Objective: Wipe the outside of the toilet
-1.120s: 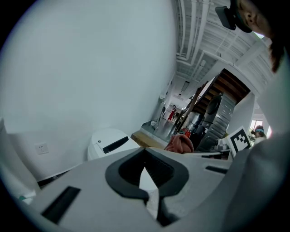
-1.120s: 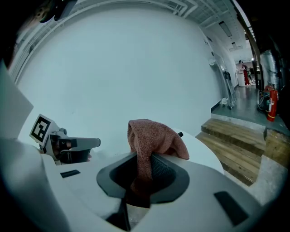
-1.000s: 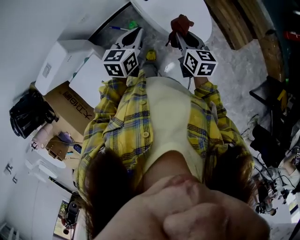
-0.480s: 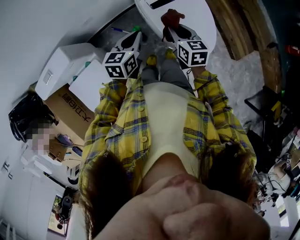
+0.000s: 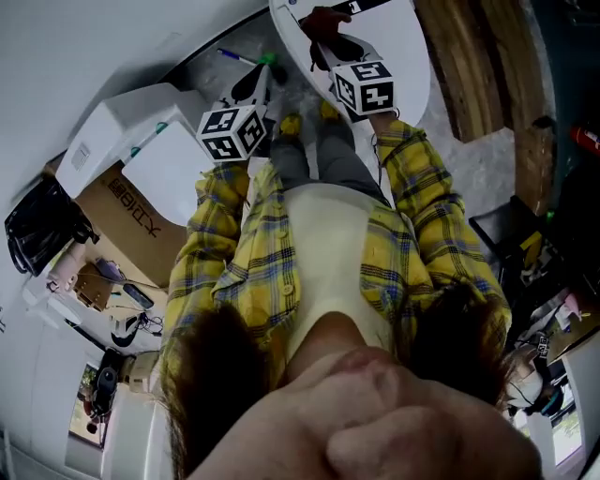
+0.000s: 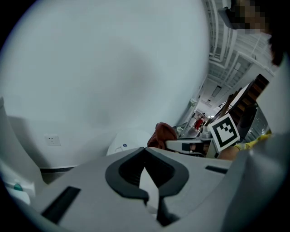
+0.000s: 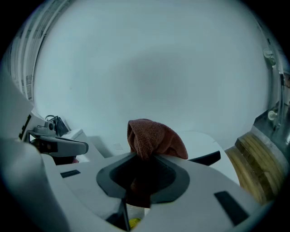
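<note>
The white toilet (image 5: 394,47) stands at the top of the head view, in front of the person's feet. My right gripper (image 5: 328,36) is shut on a red-brown cloth (image 5: 323,19) and holds it over the toilet's top surface. In the right gripper view the cloth (image 7: 154,138) bunches up out of the jaws, with the white toilet (image 7: 204,142) just behind it. My left gripper (image 5: 251,86) hovers left of the toilet with its jaws shut and nothing between them. From the left gripper view the toilet (image 6: 129,138) and the cloth (image 6: 161,134) lie ahead.
White boxes (image 5: 122,131) and a cardboard box (image 5: 141,216) sit along the wall on the left, with a black bag (image 5: 42,230) beyond them. A blue and green stick (image 5: 248,58) lies on the floor by the toilet. Wooden boards (image 5: 469,47) flank its right side.
Both grippers have moved forward toward the toilet. The right one has carried the cloth further up over the toilet's top.
</note>
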`<state>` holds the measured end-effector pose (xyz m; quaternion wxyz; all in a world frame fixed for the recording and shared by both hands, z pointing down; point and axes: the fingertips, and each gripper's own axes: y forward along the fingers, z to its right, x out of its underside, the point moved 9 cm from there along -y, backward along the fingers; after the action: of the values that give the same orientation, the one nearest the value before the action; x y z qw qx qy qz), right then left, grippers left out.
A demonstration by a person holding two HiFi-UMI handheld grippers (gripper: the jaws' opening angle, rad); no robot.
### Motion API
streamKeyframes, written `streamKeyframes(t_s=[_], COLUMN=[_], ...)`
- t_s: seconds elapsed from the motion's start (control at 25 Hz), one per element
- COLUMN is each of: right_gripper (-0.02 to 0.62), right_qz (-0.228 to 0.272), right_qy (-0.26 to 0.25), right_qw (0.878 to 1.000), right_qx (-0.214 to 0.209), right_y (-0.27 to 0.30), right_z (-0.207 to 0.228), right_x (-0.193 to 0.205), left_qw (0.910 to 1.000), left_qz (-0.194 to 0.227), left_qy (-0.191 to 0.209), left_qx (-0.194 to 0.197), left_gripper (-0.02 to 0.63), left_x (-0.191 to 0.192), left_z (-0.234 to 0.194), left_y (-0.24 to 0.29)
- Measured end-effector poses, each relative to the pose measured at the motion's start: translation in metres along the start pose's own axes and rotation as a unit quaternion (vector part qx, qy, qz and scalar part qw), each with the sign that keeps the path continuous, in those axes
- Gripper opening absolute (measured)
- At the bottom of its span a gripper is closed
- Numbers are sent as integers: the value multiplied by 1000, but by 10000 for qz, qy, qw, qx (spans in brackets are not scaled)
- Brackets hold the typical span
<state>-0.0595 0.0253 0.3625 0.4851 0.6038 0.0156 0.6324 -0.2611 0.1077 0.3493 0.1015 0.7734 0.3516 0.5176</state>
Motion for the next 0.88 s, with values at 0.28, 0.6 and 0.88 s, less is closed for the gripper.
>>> streamKeyframes(t_s=[0.28,0.6,0.88], right_gripper=[91,91,91], right_qz=[-220,-612,-1128], right_qy=[-450,-776,-1055], right_qw=[9972,9889,9787], right_qx=[-548,-1106,-1354], right_y=[52,113,154], right_z=[26,31,43], right_x=[-11,-5,15], left_qw=[9991,9967,9965], left_qz=[47,-57,-232], left_qy=[-141,-528,-474], left_qx=[-385,-614,-654], left_gripper=[8,8,8], left_x=[5,18,25], left_z=[2,-4,-5], left_y=[30,60,85])
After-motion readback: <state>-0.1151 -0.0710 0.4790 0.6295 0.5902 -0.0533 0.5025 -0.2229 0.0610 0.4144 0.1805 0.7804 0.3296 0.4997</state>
